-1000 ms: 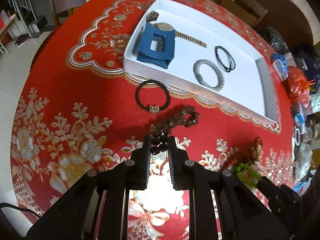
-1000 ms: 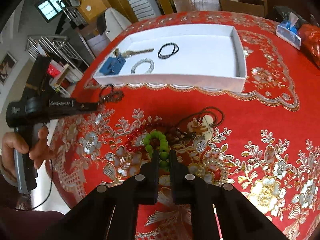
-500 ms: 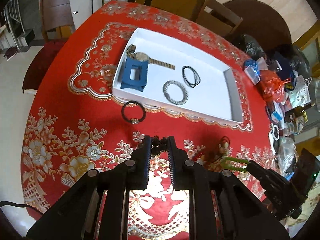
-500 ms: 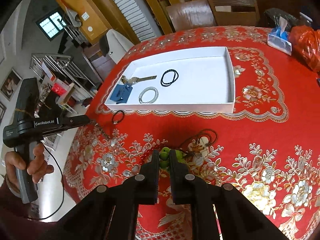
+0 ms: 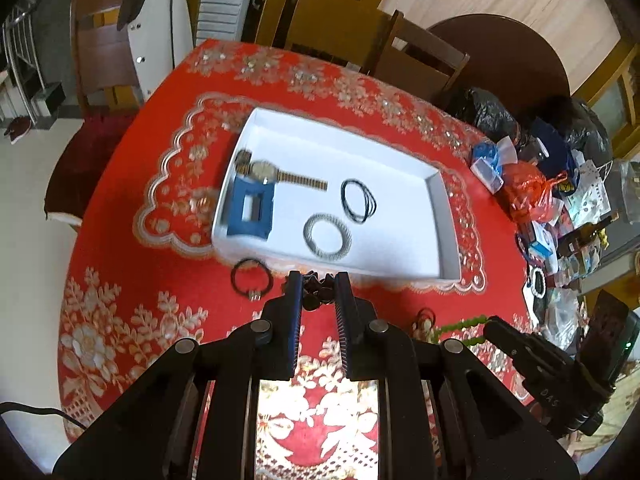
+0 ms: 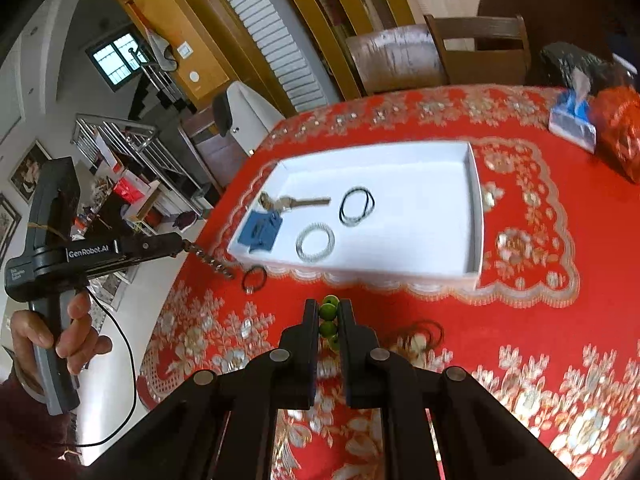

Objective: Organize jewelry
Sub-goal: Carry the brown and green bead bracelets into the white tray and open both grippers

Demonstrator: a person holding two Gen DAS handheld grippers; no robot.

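Left wrist view shows the left tool point(image 5: 317, 286) clamped on a dark bead strand point(image 5: 316, 294), the right tool point(image 6: 329, 312) pinching green beads point(image 6: 329, 306) — both lifted, apparently carrying — next, judged, lower each into the white tray point(image 5: 448, 220) at twelve o'clock.

Red tablecloth point(image 5: 132, 312): woven cloth, shiny gold-and-silver floral pattern. Tray point(image 5: 444, 216): matt white card. Watch point(image 5: 280, 174): polished gold-tone metal. Green bead bracelet point(image 6: 329, 320): glossy, smooth. Left gripper point(image 5: 317, 286): matt black plastic, ribbed pads. Chairs point(image 6: 476, 50): wood.

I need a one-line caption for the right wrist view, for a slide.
Right gripper holds green beads before the white tray; left gripper dangles a dark bead string.
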